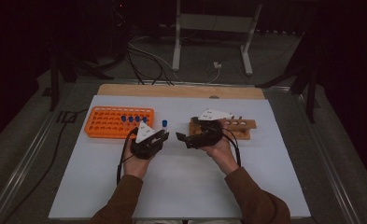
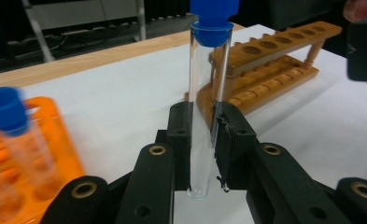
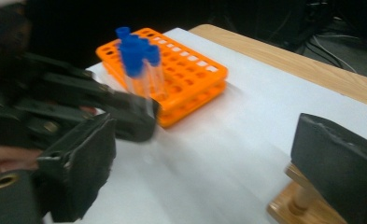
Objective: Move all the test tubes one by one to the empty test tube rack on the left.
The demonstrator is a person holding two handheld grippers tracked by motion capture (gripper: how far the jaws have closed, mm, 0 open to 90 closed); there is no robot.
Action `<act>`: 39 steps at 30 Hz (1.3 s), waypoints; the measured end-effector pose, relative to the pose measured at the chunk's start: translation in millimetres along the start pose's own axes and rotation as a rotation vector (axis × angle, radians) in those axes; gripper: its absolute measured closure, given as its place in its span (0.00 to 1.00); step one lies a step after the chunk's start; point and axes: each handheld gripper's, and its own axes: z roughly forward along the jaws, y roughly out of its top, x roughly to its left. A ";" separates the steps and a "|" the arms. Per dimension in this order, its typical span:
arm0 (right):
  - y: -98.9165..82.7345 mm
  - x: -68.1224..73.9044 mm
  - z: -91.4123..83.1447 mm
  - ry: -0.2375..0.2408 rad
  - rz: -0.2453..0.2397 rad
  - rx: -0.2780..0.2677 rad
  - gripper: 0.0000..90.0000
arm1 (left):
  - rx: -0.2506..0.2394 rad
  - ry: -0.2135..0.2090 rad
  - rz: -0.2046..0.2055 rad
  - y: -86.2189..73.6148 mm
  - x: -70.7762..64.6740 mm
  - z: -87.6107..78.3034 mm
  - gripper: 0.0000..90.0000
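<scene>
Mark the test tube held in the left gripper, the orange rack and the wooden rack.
test tube (image 2: 201, 116), left gripper view, clear glass wall between the jaws.
orange rack (image 1: 102, 122), high view, empty holes of its top.
wooden rack (image 2: 270, 49), left gripper view, its upper holed bar.

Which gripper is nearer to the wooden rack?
Right. The right gripper sits directly in front of the wooden rack; the left gripper, shut on a blue-capped tube, is farther off, beside the orange rack.
</scene>
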 end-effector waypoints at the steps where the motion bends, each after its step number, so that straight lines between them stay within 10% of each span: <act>1: -0.8 -1.6 -1.1 -0.003 0.005 -0.002 0.05 | -0.004 0.003 -0.006 -0.5 2.6 -2.5 0.87; 39: -41.4 -44.5 -63.7 -0.161 0.075 -0.046 0.00 | -0.085 0.148 -0.106 -3.6 73.9 -70.7 0.87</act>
